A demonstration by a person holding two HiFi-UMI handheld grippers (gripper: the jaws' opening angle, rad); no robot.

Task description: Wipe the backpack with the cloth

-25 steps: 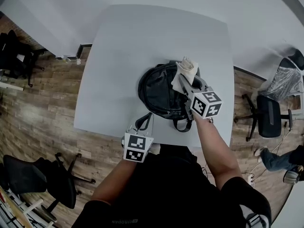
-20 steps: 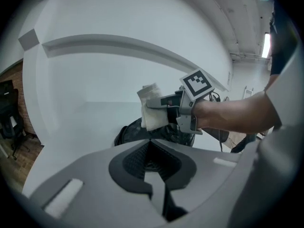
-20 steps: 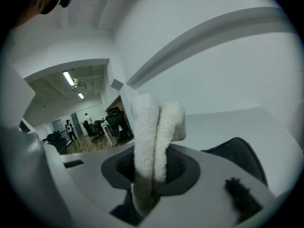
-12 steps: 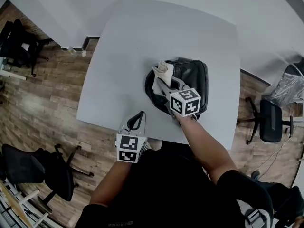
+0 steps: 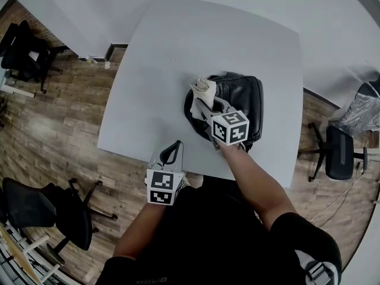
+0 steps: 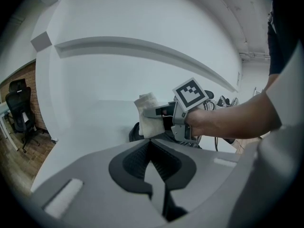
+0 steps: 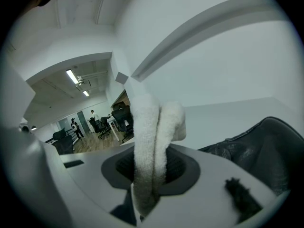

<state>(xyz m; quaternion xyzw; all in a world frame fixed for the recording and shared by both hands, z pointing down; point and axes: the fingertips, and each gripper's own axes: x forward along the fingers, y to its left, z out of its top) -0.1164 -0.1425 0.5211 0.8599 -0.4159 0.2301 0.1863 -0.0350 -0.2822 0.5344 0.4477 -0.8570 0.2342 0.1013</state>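
Over the last second the right tongs (image 5: 203, 104), clamped on the folded white cloth (image 5: 205, 90), have swept it from the far right of the black backpack (image 5: 242, 103) to its left rim. It has barely moved there since, so one stroke looks finished and a return pass seems due. The backpack lies right of centre by the worktop's (image 5: 178, 46) near edge, and the left tongs (image 5: 170, 157) hang closed on nothing at that edge, clear of the bag.
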